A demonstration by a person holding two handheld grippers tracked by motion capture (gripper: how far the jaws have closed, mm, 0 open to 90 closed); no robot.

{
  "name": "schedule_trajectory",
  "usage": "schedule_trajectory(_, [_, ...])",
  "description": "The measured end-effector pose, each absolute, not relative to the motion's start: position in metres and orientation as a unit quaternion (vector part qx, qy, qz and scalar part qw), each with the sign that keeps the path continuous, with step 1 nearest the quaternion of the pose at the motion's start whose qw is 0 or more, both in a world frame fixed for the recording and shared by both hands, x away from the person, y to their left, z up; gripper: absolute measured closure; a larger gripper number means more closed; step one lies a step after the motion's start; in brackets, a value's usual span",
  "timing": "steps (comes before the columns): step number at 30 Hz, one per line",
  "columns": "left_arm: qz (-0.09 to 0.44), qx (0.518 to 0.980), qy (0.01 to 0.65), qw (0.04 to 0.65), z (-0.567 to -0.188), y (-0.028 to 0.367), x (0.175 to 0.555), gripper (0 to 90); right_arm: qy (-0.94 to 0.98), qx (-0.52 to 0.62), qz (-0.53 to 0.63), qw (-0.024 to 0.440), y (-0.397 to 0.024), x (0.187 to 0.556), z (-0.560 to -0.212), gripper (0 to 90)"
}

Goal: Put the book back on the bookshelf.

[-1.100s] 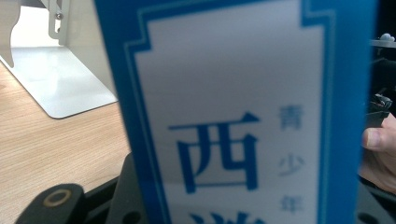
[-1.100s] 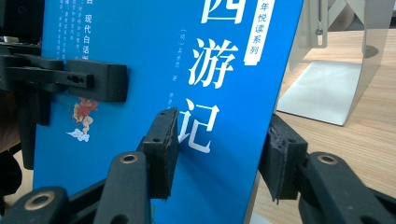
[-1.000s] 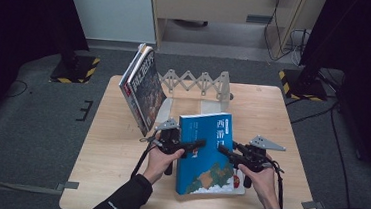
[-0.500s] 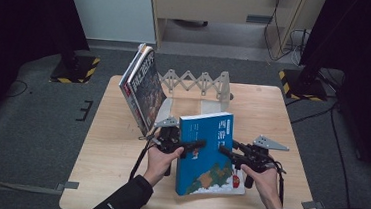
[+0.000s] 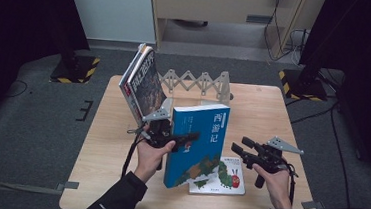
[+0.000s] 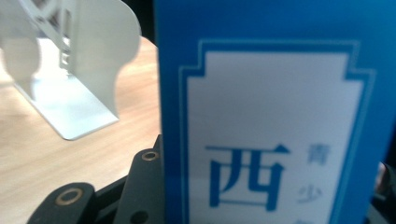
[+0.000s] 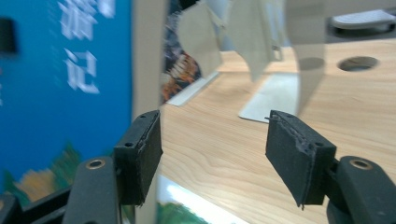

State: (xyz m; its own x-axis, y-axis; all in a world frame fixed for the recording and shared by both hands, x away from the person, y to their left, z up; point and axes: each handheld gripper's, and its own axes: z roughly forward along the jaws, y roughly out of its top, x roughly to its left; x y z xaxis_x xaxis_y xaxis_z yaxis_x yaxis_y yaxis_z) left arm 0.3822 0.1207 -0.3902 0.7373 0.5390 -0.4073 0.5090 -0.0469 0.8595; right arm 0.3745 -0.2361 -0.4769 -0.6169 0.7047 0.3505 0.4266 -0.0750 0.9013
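Setting: dark-floored room, pale wooden table [image 5: 273, 111] carrying a white expanding metal book rack [image 5: 200, 83].

Item: tall blue paperback book with white Chinese title panel [image 5: 198, 140]. It stands raised near the table's middle, just right of the patterned books leaning on the rack [image 5: 142, 83], partly over a thin white picture book with a green caterpillar [image 5: 222, 180] lying flat. Long axis is roughly upright, leaning slightly; the top edge points away from the person, the front cover faces them. Lower cover bears a green and orange illustration.

Left gripper [image 5: 183, 137]: clamped on the blue book's left edge, holding it up. The left gripper view adds the title characters at close range and a white bookend plate [image 6: 74, 70] behind.

Right gripper [image 5: 240, 149]: let go, its jaws have just been opening, nothing between them; it sits just right of the book. The right gripper view adds the book's pale page edge [image 7: 147, 60] beside one pad and a round hole in the tabletop [image 7: 357, 63].
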Motion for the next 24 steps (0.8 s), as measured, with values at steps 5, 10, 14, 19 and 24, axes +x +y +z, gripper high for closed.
schedule_trajectory(5, [0.051,0.717,0.379,0.583,-0.379,0.137,0.386,60.5,0.686,0.44,0.563,0.139,-0.243,0.377,-0.483,35.2])
schedule_trajectory(10, [0.083,0.701,0.4,0.585,-0.367,0.155,0.394,60.6,0.714,0.478,0.479,0.178,-0.252,0.379,-0.494,31.8])
schedule_trajectory(14, [0.111,0.69,0.414,0.583,-0.358,0.167,0.401,60.6,0.747,0.49,0.401,0.201,-0.259,0.383,-0.505,25.8])
schedule_trajectory(19, [0.141,0.684,0.423,0.578,-0.35,0.169,0.409,60.5,0.758,0.505,0.363,0.198,-0.265,0.387,-0.516,22.6])
schedule_trajectory(24, [0.166,0.679,0.436,0.567,-0.343,0.16,0.427,60.6,0.768,0.523,0.318,0.19,-0.272,0.39,-0.527,19.4])
